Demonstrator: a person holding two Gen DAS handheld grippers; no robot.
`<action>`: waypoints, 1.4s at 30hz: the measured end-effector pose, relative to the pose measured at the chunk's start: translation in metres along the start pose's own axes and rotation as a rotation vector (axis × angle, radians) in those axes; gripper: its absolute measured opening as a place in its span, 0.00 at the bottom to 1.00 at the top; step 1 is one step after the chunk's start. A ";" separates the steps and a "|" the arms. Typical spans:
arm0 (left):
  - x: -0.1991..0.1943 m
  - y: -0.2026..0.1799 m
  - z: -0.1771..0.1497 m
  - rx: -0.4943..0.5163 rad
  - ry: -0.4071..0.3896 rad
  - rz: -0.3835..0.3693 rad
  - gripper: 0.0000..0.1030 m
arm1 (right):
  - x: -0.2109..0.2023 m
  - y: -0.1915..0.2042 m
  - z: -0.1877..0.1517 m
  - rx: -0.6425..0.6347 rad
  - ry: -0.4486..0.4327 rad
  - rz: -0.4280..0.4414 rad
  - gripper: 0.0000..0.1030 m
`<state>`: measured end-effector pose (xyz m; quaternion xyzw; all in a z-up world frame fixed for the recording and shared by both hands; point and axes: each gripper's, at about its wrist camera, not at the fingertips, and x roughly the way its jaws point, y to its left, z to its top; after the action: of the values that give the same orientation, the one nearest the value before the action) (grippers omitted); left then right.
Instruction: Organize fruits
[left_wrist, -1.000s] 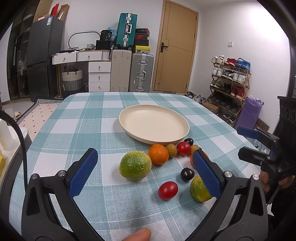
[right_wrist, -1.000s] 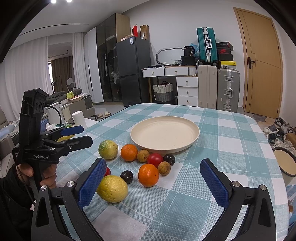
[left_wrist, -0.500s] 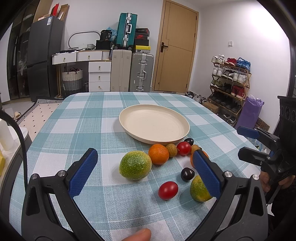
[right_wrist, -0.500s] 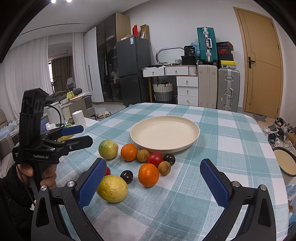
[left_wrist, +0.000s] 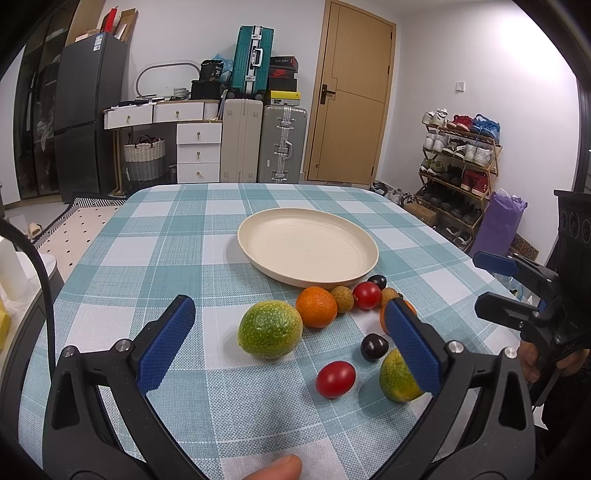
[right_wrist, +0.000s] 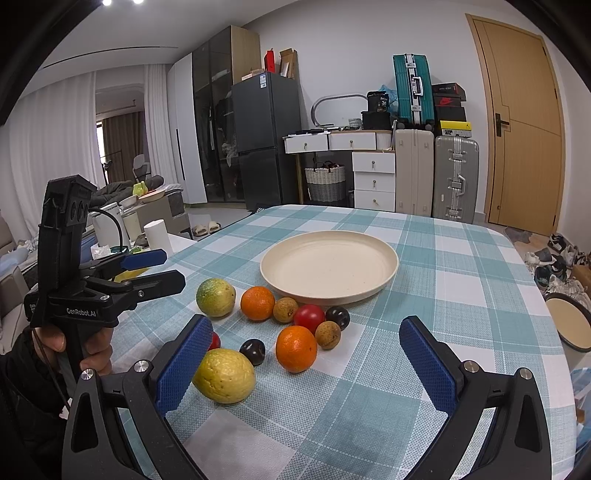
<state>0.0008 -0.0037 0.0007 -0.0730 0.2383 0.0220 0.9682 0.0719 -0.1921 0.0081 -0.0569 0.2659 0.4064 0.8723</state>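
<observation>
An empty cream plate (left_wrist: 308, 249) (right_wrist: 328, 266) sits mid-table on the teal checked cloth. In front of it lie several fruits: a green-yellow citrus (left_wrist: 269, 334) (right_wrist: 216, 297), two oranges (left_wrist: 316, 306) (right_wrist: 296, 348), red tomatoes (left_wrist: 335, 379) (right_wrist: 308, 318), dark plums (left_wrist: 373, 346) (right_wrist: 253, 351), brown longans (right_wrist: 328, 334) and a yellow citrus (right_wrist: 224, 375) (left_wrist: 397, 376). My left gripper (left_wrist: 291, 347) is open and empty, just short of the green-yellow citrus. My right gripper (right_wrist: 308, 365) is open and empty, near the orange and the yellow citrus.
The table (left_wrist: 166, 236) has rounded edges left and right. Beyond it stand suitcases (left_wrist: 282, 142), drawers, a fridge and a shoe rack (left_wrist: 460, 166). Each gripper shows in the other's view, the right one (left_wrist: 517, 291) at the right and the left one (right_wrist: 147, 271) at the left.
</observation>
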 end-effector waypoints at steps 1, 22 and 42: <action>0.000 0.000 0.000 0.000 0.000 0.000 0.99 | 0.000 0.000 0.000 0.000 0.000 -0.001 1.00; 0.000 -0.001 0.000 0.001 0.000 0.001 0.99 | -0.001 0.000 0.000 -0.001 0.001 0.001 1.00; 0.002 0.007 0.000 -0.023 0.009 0.006 0.99 | 0.007 -0.001 -0.001 -0.003 0.042 -0.002 1.00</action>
<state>0.0016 0.0031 -0.0011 -0.0837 0.2428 0.0271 0.9661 0.0756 -0.1885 0.0036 -0.0669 0.2837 0.4048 0.8667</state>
